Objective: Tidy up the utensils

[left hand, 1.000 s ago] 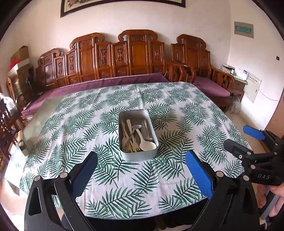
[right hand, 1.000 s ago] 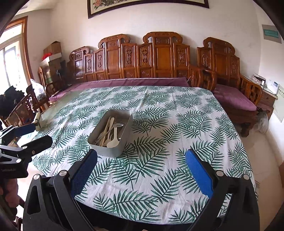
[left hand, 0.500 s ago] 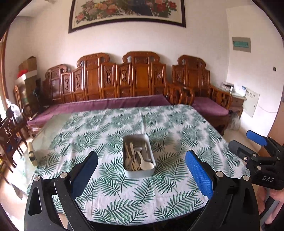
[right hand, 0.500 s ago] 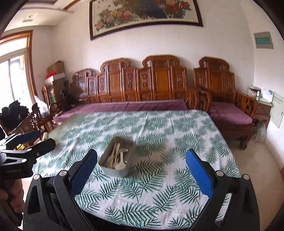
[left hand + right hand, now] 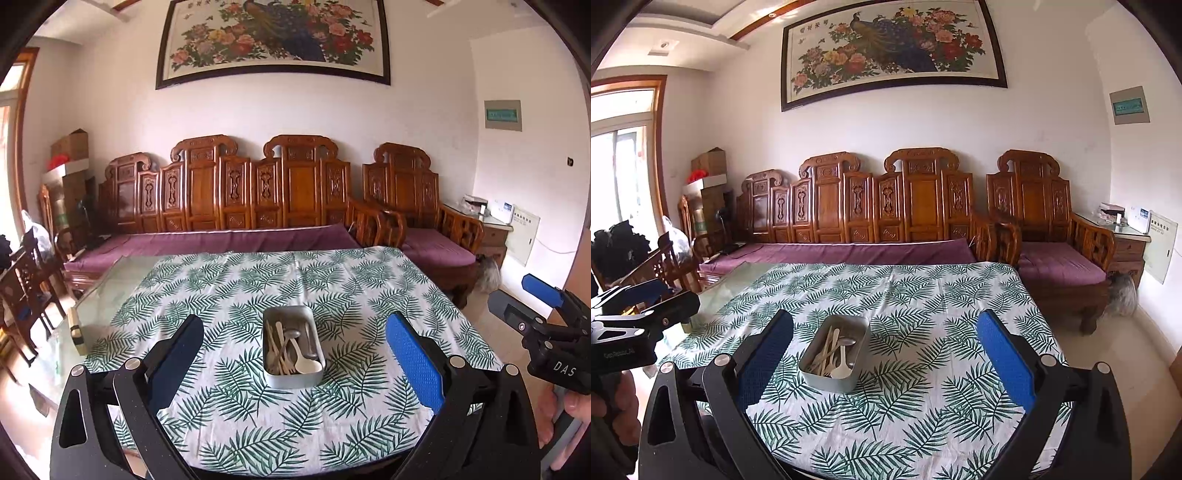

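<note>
Utensils, pale wooden and steel, lie jumbled in the rectangular metal tin (image 5: 293, 347). Your left claw (image 5: 293, 363) and right claw (image 5: 884, 363) gape released, empty; reaching into the tangle risks snagging several pieces or shoving the tin across the leaf-print worktop (image 5: 351, 280).

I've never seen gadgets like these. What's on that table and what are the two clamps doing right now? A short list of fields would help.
table cover: leaf-print cloth
container: metal tin, standing on the cloth
contents: pale spoon, wooden utensils and a metal spoon, all piled together
left gripper: open, holding nothing, back from the tin
right gripper: open, holding nothing, back from the tin
behind the table: carved wooden bench with purple cushions
</note>
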{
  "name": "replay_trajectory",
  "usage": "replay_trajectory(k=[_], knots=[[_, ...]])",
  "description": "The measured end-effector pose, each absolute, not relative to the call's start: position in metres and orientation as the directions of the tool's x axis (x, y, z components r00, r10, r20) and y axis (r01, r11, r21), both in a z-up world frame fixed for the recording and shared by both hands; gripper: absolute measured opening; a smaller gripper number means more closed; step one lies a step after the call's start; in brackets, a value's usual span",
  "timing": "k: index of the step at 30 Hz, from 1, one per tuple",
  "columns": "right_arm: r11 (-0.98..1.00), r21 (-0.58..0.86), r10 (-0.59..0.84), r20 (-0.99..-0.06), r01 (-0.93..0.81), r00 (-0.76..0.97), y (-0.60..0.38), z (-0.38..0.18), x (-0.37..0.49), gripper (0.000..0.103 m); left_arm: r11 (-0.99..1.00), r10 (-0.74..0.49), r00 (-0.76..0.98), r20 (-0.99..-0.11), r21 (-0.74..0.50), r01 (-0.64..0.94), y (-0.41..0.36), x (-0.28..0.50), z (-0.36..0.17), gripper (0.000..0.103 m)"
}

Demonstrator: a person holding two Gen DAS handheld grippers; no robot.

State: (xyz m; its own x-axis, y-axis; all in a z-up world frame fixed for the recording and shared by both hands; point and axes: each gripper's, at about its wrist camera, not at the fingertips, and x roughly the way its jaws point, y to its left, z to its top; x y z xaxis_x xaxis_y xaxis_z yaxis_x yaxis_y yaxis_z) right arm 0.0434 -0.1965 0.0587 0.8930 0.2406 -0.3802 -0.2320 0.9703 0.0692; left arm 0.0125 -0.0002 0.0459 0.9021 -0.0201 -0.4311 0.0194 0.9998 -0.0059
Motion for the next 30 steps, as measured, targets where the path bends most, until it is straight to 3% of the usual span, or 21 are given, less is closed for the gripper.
replay_trajectory(k=[30], knots=[[0.972,0.071,0.235,-0.396,-0.226,0.888,-0.1922,0.0529,0.0457,0.100,1.000,-0.022,0.902,-0.431,-0.019,0.015,0.0023,0.0112,0.0419,0.095]])
